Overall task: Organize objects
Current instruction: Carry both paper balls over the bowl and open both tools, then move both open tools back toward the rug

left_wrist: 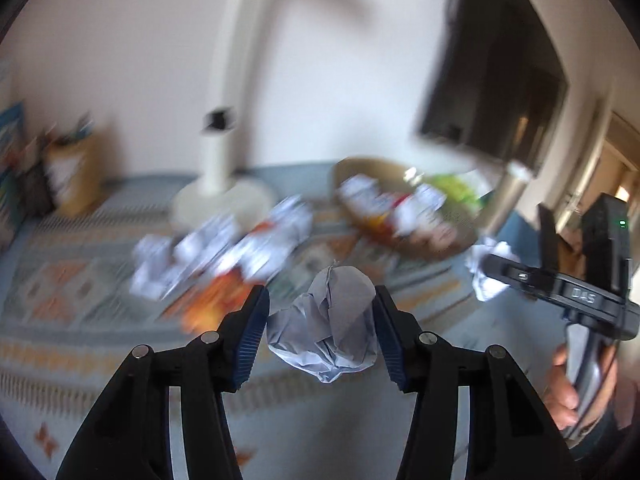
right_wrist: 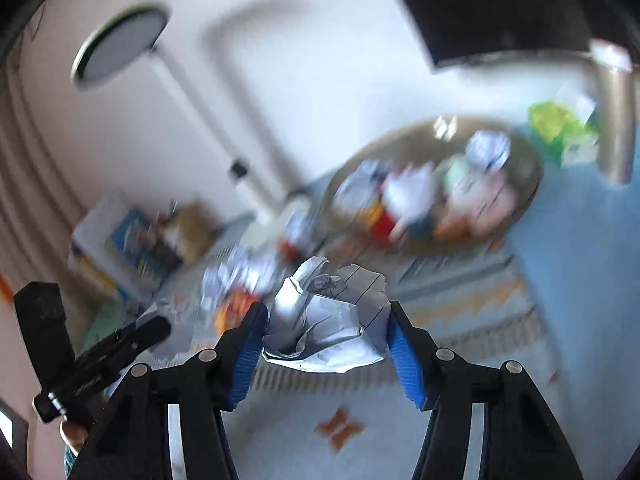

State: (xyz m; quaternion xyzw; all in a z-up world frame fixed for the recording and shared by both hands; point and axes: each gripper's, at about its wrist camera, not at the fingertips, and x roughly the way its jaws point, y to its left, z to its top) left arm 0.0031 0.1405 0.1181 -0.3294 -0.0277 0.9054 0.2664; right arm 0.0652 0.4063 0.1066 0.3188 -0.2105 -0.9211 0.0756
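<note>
Both of my grippers carry paper: left gripper point(left_wrist: 322, 326) pinching a crumpled ball point(left_wrist: 326, 330), right gripper point(right_wrist: 326, 334) clamping lined scrap point(right_wrist: 332, 320), probably bound for the basket point(right_wrist: 524, 200).

The crumpled white paper ball point(left_wrist: 326, 326) sits between the fingers of the left gripper point(left_wrist: 322, 332), above the patterned woven tablecloth point(left_wrist: 72, 292). At its 11 o'clock, a blurred heap of crumpled papers point(left_wrist: 216, 252) lies on the cloth, with the round cream lamp base point(left_wrist: 224, 200) behind it. At 1 o'clock, the shallow round woven basket point(left_wrist: 372, 172) holds more crumpled papers. At 3 o'clock is the right gripper point(left_wrist: 532, 276). From the right wrist, a crumpled lined paper sheet point(right_wrist: 332, 320) sits between that gripper's fingers, the basket at 1 o'clock, a stack of books point(right_wrist: 120, 240) at 10 o'clock.
</note>
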